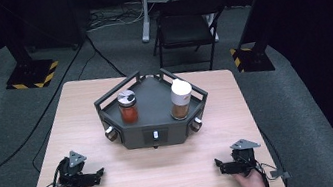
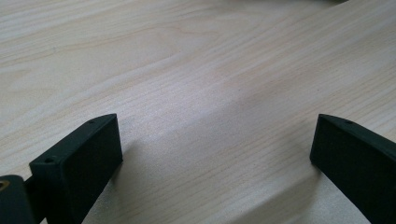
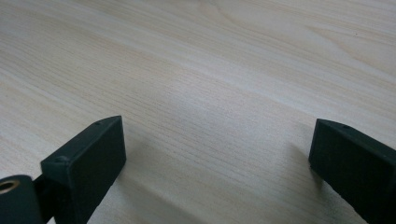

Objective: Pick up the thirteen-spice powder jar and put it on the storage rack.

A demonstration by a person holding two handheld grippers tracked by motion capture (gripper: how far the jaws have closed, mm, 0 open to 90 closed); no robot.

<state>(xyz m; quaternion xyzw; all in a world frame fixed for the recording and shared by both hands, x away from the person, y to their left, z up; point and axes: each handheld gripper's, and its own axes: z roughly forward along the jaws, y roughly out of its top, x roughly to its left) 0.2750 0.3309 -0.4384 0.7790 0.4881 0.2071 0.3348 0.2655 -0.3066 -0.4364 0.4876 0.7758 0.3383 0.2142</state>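
Observation:
A dark grey rack with a raised rail stands at the table's far middle. On it stand a jar of red spice with a silver lid at left and a taller jar of brown spice with a white lid at right. My left gripper rests near the front left of the table, open, nothing between its jaws. My right gripper rests near the front right, open too. In each gripper view the jaws stand wide apart over bare wood: left gripper, right gripper.
The light wooden table has bare room between the two grippers and in front of the rack. Beyond the table stand a black chair and two stand bases with yellow-black stripes. Cables run over the grey floor.

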